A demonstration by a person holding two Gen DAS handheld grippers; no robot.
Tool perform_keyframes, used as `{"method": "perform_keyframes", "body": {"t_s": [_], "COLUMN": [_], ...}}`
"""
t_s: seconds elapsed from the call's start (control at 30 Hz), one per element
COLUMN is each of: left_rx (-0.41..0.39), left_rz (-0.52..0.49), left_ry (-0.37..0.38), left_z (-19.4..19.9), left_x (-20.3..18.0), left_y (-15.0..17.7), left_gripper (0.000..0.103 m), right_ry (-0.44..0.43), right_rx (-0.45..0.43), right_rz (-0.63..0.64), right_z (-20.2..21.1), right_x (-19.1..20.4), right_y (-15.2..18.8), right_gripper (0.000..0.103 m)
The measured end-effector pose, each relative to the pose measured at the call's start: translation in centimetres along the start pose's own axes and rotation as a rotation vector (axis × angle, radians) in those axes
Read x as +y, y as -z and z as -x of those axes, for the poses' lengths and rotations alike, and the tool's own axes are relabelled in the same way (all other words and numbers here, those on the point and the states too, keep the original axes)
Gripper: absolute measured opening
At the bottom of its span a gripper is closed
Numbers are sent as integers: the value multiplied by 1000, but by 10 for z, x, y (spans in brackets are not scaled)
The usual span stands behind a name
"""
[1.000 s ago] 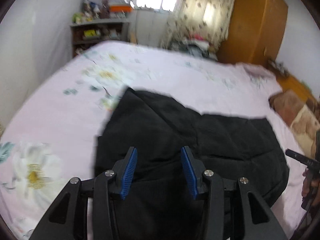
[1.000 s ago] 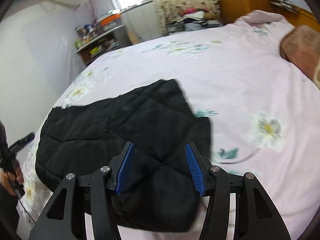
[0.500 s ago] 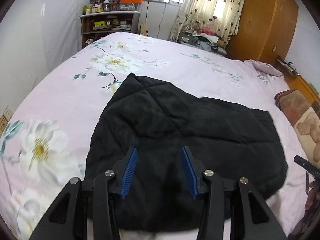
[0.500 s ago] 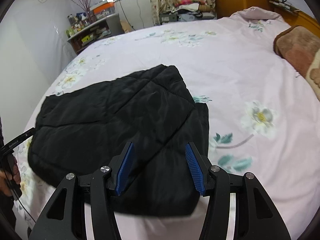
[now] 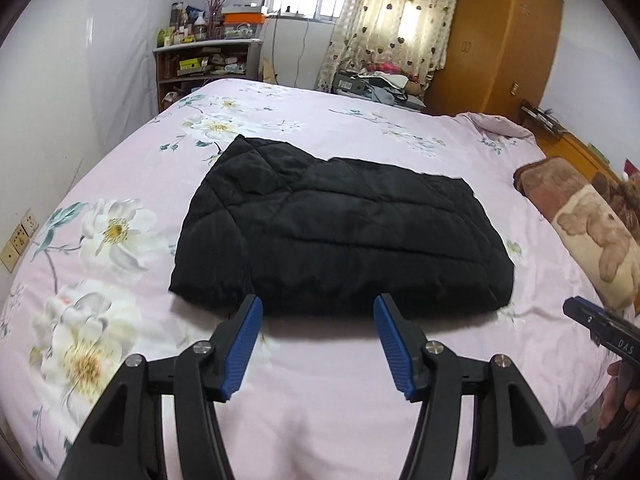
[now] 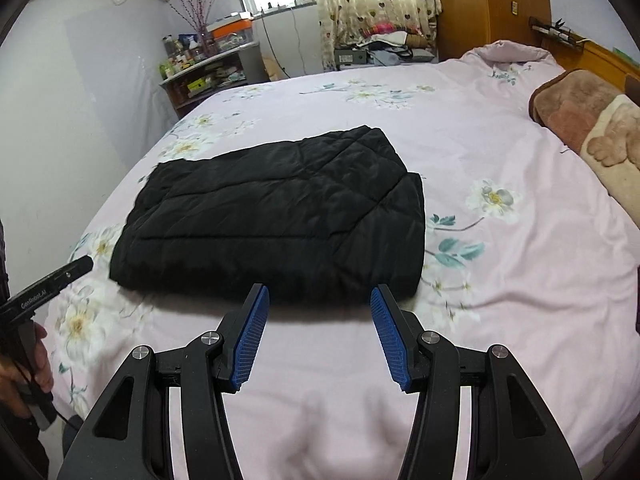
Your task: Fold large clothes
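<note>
Both grippers have pulled back from the black quilted puffy coat point(image 5: 340, 232) since the earlier pictures. Back then the blue pads sat over the dark cloth. Now they hang over bare sheet near the bed's front edge, and the coat lies a bit farther in.

It rests flat on the pink flowered bed sheet point(image 5: 400, 380), near the front edge and about midway between the two sides. It looks like a neat, thick rectangle with its layers stacked, so the folding seems done or almost done. I think it lies there because the bed is wide and soft, with room to spread big clothes.

Next comes the left gripper point(image 5: 318, 312). Its jaws have just been opening wider, and nothing is between its blue ribbed pads point(image 5: 242, 344). The right gripper point(image 6: 319, 302) is spread apart too and holds nothing. My guess is that both let go on purpose, so the coat stays put and does not get dragged out of shape.

Farther out, a brown blanket with a bear picture point(image 5: 580, 232) lies by the right edge. A wooden wardrobe point(image 5: 496, 36) and a cluttered shelf point(image 5: 204, 60) stand past the far edge.
</note>
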State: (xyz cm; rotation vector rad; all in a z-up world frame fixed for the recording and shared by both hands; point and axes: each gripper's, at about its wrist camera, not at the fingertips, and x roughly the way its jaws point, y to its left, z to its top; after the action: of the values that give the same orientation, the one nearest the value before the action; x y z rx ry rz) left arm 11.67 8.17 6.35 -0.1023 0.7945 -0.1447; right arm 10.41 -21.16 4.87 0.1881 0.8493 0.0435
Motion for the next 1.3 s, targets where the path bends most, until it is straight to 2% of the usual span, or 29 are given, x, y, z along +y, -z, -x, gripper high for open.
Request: {"method": "perform_keyframes", "body": {"t_s": [0.2,0.3,0.4,0.47,0.6,0.8,0.9,1.07,1.3], "left_rx": [39,32,37,34,43,47,47,58,51], "left_rz": [-11,-20,-26,-31,-34,-15,-23,0,-7], "left_ry": [-13,-24,-48,-66,-70,-22,-35,6,1], "left_z": [30,45,54,62,71,76,75,74,76], "left_x": [-11,-16,-21,-25,-33,-40,-44,-46,-49], "left_y": [34,46,57,64,74,83,85,86,85], "left_gripper": [64,69,69,69,69,69,69,69,69], "right_ry": [11,2,8,5,7,7,9,12,12], "right_rx": [3,-10,-10,-12,-17,-19,-17,-10,-6], "right_rz": [41,57,75,89,112,127,130,132,129], "right_z": [28,45,57,65,76,83,83,82,82], "right_x": [23,33,43,48,57,62,64,63,61], "right_y": [28,39,51,58,69,78,81,82,83], "right_gripper": [54,54,55,62,62,62,62,62,62]}}
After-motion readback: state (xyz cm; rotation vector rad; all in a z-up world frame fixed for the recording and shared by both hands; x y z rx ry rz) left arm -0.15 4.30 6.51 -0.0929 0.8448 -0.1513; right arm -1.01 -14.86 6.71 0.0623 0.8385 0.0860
